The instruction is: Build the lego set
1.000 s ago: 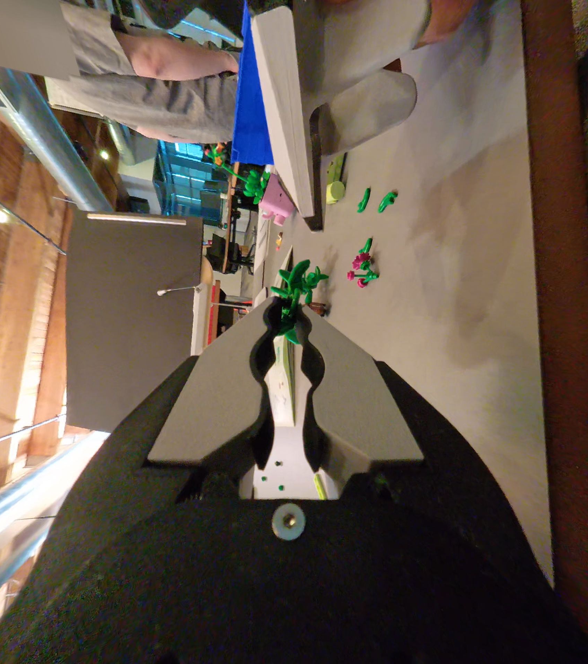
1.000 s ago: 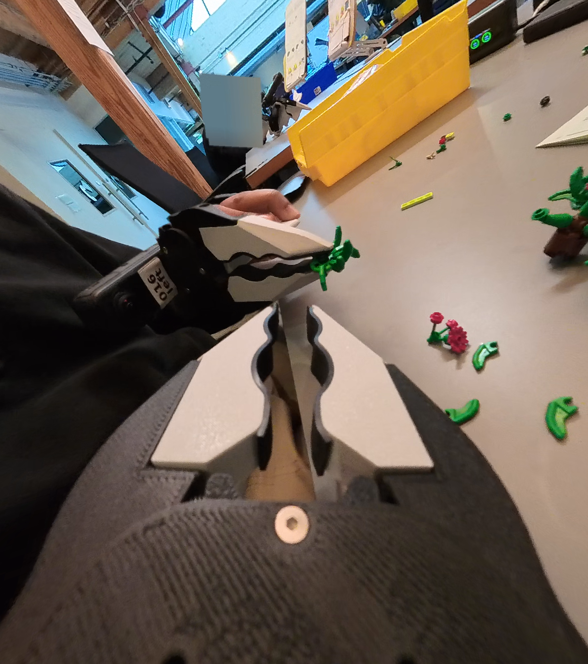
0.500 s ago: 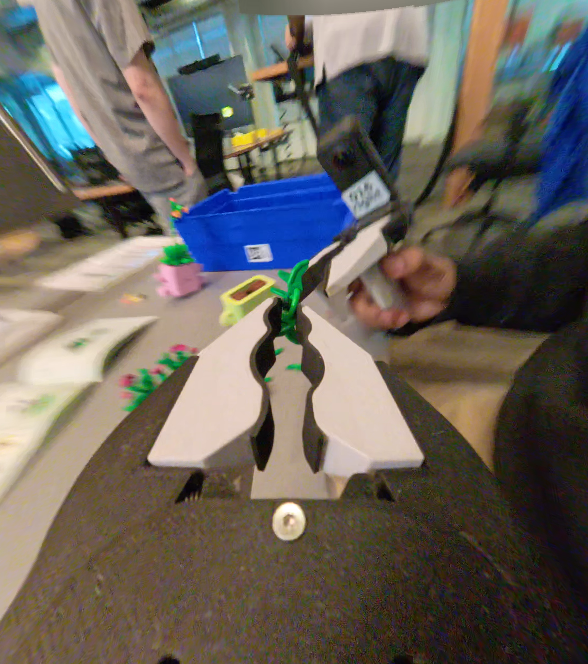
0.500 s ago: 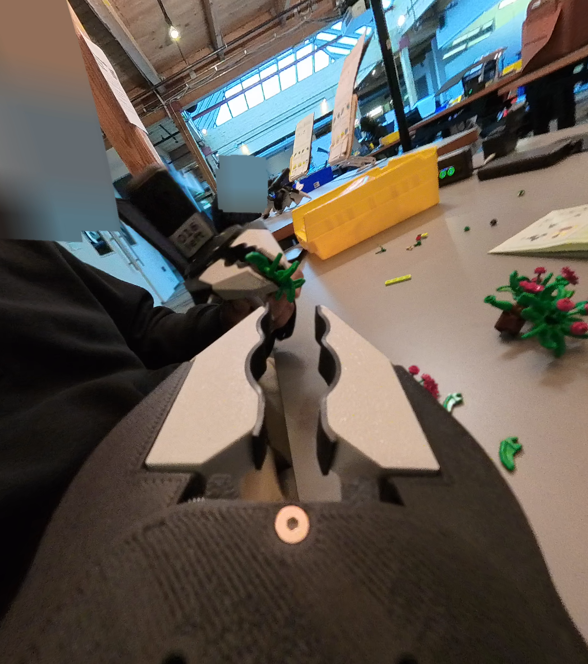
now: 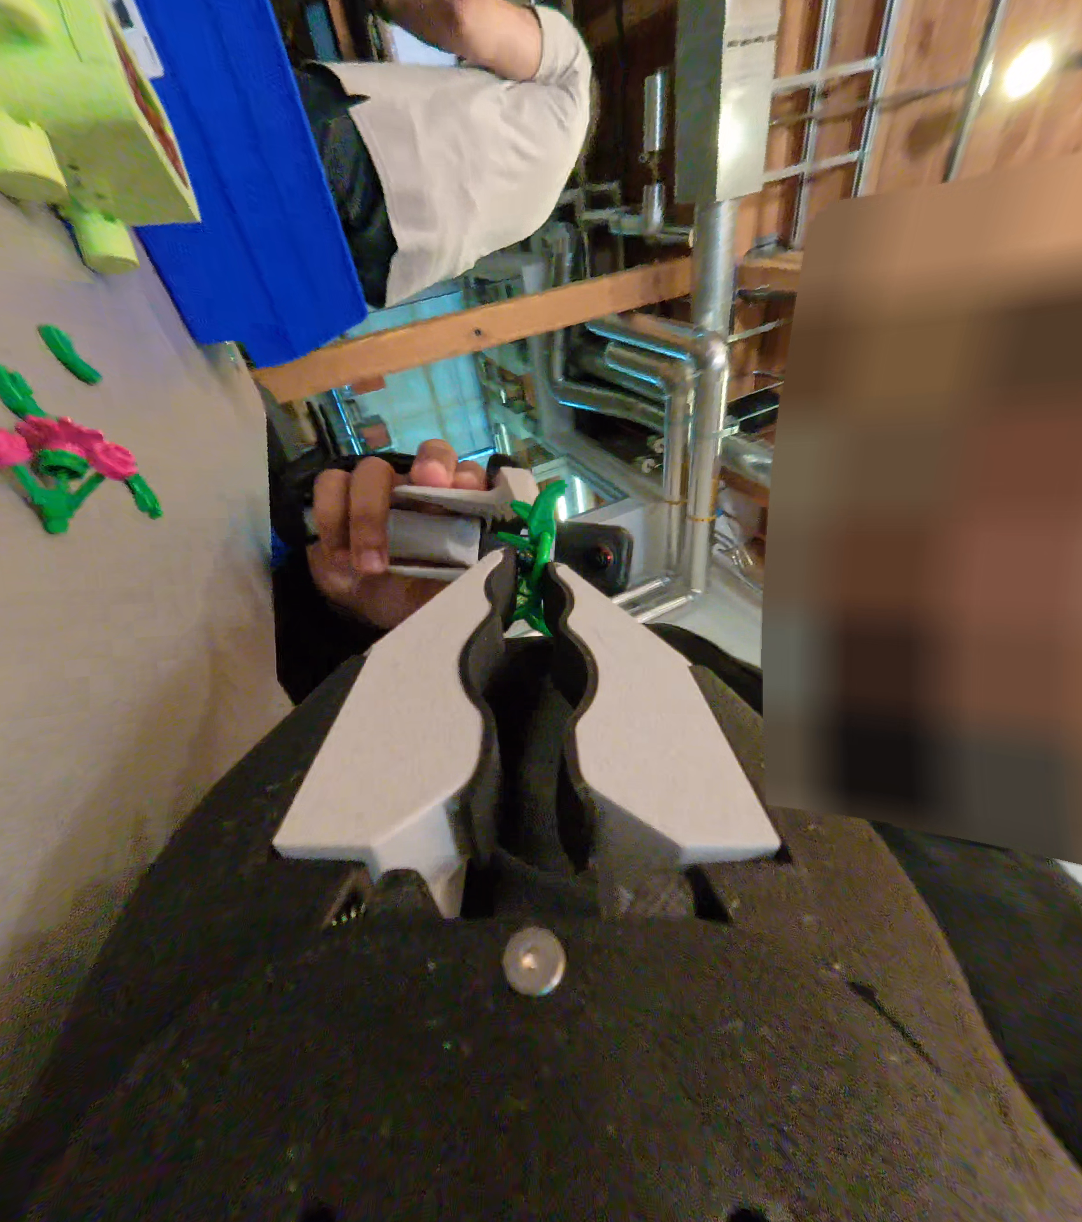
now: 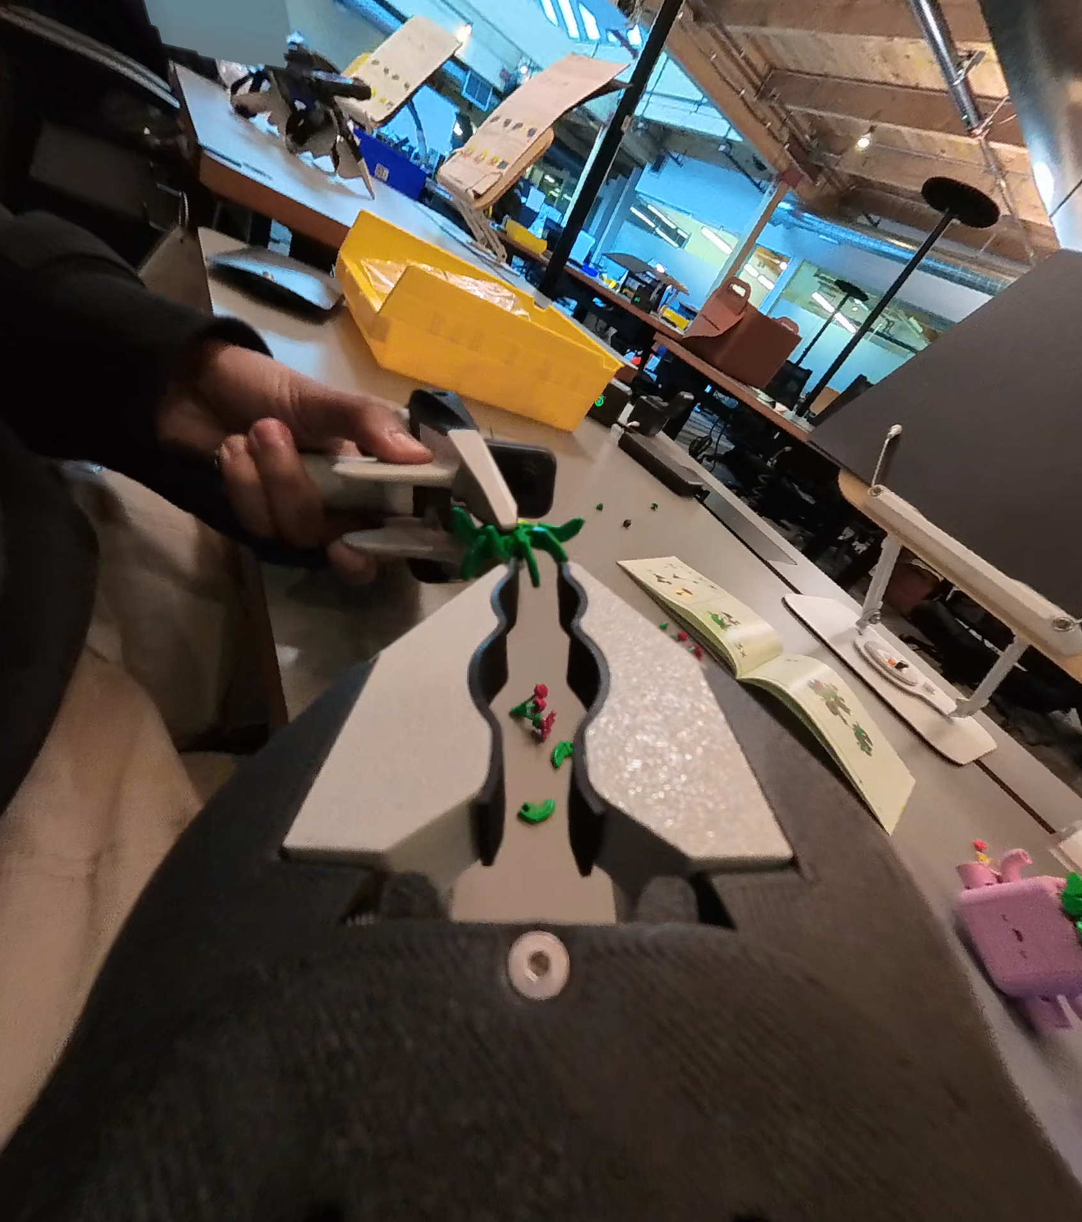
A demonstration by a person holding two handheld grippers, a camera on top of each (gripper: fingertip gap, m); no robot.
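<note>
My left gripper [image 5: 528,562] is shut on a small green leafy lego piece [image 5: 538,522] and holds it in the air off the table's near edge. In the right wrist view the left gripper's fingers [image 6: 485,479] hold the same piece [image 6: 499,542], with its leaves spread sideways. My right gripper [image 6: 537,570] is open by a narrow gap. Its tips sit right at the piece, with one leaf hanging between them. I cannot tell whether they touch it. The right gripper's fingers [image 5: 452,496] show in the left wrist view just behind the piece.
On the grey table [image 6: 657,529] lie a pink flower cluster [image 6: 538,711], two green curved pieces [image 6: 537,810], an open instruction booklet [image 6: 789,681], a lilac pot with a green plant [image 6: 1021,939], a yellow bin [image 6: 472,330] and a lamp base [image 6: 889,661]. A lime pot [image 5: 62,99] and a blue bin [image 5: 247,165] stand farther off. Left tips and right tips are each some 15 centimeters from the lime pot [image 5: 62,99].
The left gripper has turned and carried the green piece towards the right gripper. The right gripper has swung up to meet it, so its tips now sit at the piece.
</note>
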